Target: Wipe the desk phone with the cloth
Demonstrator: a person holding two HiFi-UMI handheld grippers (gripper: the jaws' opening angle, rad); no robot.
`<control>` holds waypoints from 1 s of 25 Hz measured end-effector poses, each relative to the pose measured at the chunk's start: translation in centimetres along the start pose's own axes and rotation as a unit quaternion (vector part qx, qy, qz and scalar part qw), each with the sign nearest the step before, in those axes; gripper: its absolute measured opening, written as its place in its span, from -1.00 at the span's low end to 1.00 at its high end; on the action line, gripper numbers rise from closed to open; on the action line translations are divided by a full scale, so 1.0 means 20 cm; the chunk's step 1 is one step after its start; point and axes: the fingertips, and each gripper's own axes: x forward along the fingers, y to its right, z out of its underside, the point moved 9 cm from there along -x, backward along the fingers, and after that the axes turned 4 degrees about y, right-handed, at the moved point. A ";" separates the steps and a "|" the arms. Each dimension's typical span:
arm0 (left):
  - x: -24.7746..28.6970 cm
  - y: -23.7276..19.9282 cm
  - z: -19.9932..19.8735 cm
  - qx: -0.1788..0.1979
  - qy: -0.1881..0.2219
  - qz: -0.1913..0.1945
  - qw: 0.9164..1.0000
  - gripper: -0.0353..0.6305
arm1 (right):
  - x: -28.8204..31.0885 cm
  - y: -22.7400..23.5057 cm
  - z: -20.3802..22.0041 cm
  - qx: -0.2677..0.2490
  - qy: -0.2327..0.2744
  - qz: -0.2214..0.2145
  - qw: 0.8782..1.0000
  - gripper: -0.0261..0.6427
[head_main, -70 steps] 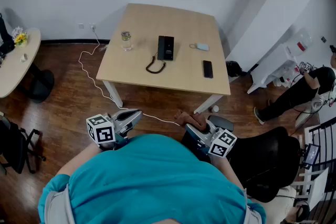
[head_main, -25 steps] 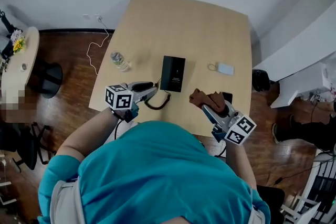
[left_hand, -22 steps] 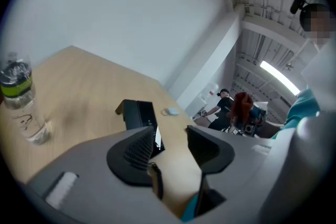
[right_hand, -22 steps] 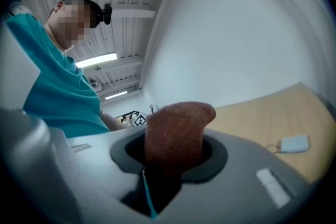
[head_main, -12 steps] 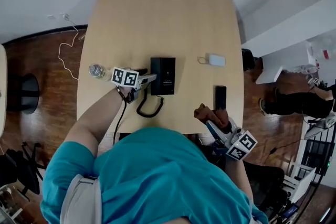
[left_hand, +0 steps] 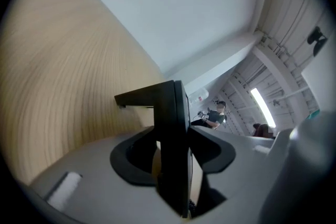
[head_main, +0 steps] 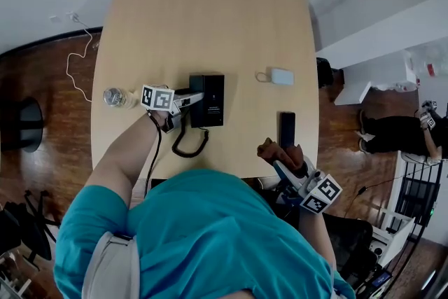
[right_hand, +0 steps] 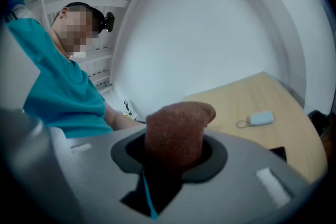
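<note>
Desk phone (head_main: 208,100): black, flat and rectangular, mid-frame left of centre on a tan wood-grain table (head_main: 203,17) with rounded corners. Its coiled cord (head_main: 190,143) loops toward the near edge. My left gripper (head_main: 190,99) has just been closing and clamps the phone's left side. My right gripper (head_main: 283,166) pinches a brown, nubbly cloth (head_main: 269,149) at the near edge, lower right, just beside a black smartphone (head_main: 287,129). Broad tabletop runs beyond the phone toward frame top.

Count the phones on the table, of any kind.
2. The desk phone sits near the middle of the table; a black mobile phone lies flat near its right edge, just beyond the cloth. The person's body hides the near edge.
</note>
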 end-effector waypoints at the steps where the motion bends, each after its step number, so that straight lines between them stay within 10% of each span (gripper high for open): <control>1: -0.01 0.01 0.00 -0.009 0.007 0.010 1.000 -0.29 | 0.00 0.01 0.00 -0.002 0.000 -0.001 1.000 -0.52; 7: 0.00 0.25 -0.03 -0.006 -0.001 0.076 0.997 -0.35 | 0.08 0.05 -0.07 -0.039 0.000 -0.029 0.999 -0.52; 13: -0.15 0.65 -0.13 -0.083 0.010 0.132 0.988 -0.35 | 0.35 -0.03 -0.31 -0.184 0.012 -0.107 0.977 -0.52; 25: -0.40 1.16 -0.25 -0.058 0.014 0.181 0.982 -0.35 | 0.86 -0.37 -0.65 -0.517 -0.044 -0.164 0.839 -0.52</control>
